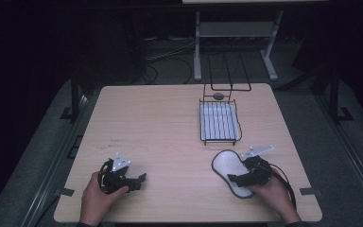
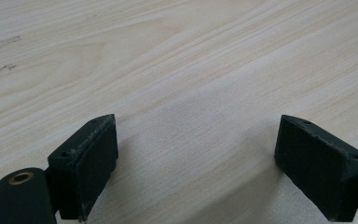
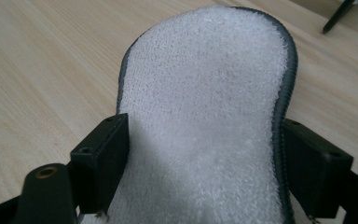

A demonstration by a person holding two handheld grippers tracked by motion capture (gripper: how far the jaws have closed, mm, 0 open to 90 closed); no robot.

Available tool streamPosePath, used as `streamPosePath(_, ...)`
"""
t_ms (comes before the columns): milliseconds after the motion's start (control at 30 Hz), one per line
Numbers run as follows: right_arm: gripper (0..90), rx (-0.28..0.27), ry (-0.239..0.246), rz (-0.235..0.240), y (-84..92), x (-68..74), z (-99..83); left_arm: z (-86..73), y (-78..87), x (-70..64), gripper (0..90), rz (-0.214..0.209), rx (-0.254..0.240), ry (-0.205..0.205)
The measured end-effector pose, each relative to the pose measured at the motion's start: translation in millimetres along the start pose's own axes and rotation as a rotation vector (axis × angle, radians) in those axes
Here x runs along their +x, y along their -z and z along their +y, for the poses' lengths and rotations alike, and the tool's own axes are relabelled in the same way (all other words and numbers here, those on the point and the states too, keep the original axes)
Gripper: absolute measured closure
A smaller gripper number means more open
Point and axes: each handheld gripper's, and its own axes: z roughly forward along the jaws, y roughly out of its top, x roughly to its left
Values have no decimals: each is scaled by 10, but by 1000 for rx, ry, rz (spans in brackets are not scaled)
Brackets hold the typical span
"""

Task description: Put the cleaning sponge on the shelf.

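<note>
From the high view, the white scrubbing pad lay near-right on the desk, under the right gripper; the left gripper sat well apart. The left gripper view showed jaws open over bare wood. In the right gripper view, open jaws straddled the pad's waist, its long axis running away between them.

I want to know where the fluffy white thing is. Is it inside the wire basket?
No, the fluffy white pad lies flat on the table between the right gripper's jaws, nearer the person than the wire basket.
</note>
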Motion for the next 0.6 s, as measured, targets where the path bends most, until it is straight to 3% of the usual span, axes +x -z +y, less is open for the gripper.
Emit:
streamPosePath(167, 259, -10, 9, -2, 28, 6, 7, 0, 0, 0, 125, 0, 0, 0)
streamPosePath(600, 512, -67, -14, 48, 197, -52, 8, 0, 0, 0, 125, 0, 0, 0)
